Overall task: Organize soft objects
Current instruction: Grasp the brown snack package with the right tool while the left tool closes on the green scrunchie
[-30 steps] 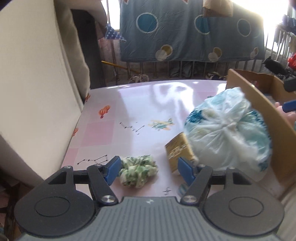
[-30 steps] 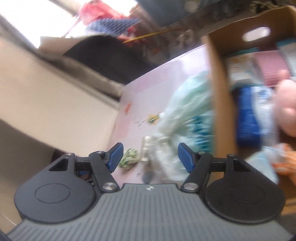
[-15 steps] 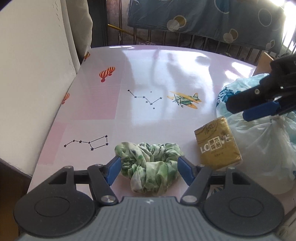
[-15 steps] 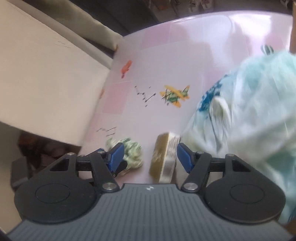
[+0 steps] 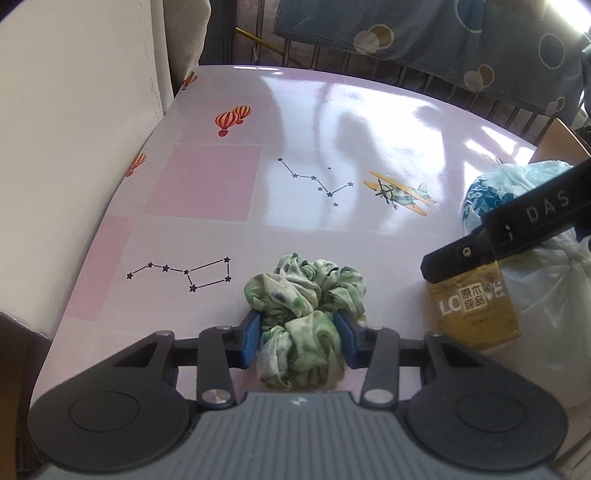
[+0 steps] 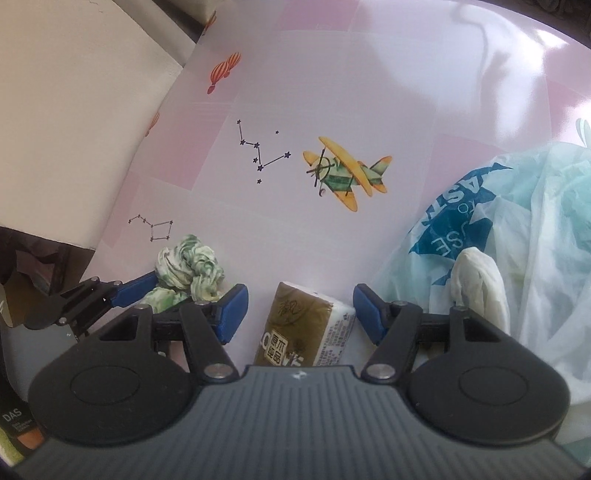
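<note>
Two grippers work low over the pink bench [image 5: 207, 188], both pointing steeply down at it. Left gripper [image 5: 300, 339]: jaws closing, blue pads pressed into either side of the green-and-white scrunchie [image 5: 306, 295], which bunches up between them while resting on the bench near its front edge, just right of the printed constellation [image 5: 184, 275]. From the right wrist view the same scrunchie [image 6: 188, 264] shows at lower left with the left gripper [image 6: 173, 290] clamped on it.

Right gripper [image 6: 299, 314]: jaws also closing but released so far; the brown tissue pack [image 6: 295, 332] lies between the pads with a gap on each side, not touched. In the left wrist view the tissue pack [image 5: 474, 306] sits right of the scrunchie, apart from it, partly covered by a black finger of the right gripper [image 5: 480, 243].

White plastic bag [image 6: 517, 240] with teal print, knotted, lies to the right of the tissue pack, just beside it; contact cannot be told. Printed biplane [image 6: 343, 173] and red balloons [image 5: 232, 118] mark the bench surface farther back. Cream mattress [image 5: 74, 129] borders the bench on the left. Blue fabric with circles [image 5: 424, 33] hangs behind the far edge.
</note>
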`<state>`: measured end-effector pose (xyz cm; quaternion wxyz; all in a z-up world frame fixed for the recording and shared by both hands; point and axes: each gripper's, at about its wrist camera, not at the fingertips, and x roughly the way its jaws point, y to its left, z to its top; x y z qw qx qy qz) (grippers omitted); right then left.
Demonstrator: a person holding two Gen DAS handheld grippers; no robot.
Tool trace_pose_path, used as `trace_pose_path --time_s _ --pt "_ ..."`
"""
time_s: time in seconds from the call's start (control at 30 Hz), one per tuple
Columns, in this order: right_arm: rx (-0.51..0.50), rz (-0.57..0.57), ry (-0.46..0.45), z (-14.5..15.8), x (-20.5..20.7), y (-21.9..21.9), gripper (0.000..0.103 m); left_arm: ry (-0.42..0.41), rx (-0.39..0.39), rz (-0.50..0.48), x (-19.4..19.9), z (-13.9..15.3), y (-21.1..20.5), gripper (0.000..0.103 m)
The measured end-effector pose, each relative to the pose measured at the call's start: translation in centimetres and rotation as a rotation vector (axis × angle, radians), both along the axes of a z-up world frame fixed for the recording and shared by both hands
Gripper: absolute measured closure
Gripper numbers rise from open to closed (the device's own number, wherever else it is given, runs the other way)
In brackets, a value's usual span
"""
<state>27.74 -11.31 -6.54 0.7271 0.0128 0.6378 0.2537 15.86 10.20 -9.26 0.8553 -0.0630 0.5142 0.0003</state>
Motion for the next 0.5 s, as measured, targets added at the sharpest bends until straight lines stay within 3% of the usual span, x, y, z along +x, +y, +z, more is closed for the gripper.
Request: trace_pose_path --time_s 0.1,0.33,0.5 --pt "0.003 0.002 -0.007 -0.1 -0.2 0.1 0.064 -0.009 -0.021 0.027 -0.1 0.2 0.6 0.070" --pt "0.089 -0.031 -0.035 0.8 -0.9 -0.7 0.079 -0.045 -0.013 0.056 -0.7 1.7 0.8 0.084" --pt "0.188 -0.067 -0.054 2.8 -1.9 -1.8 0.080 -0.079 -0.029 0.075 -1.8 3.3 1.0 0.088"
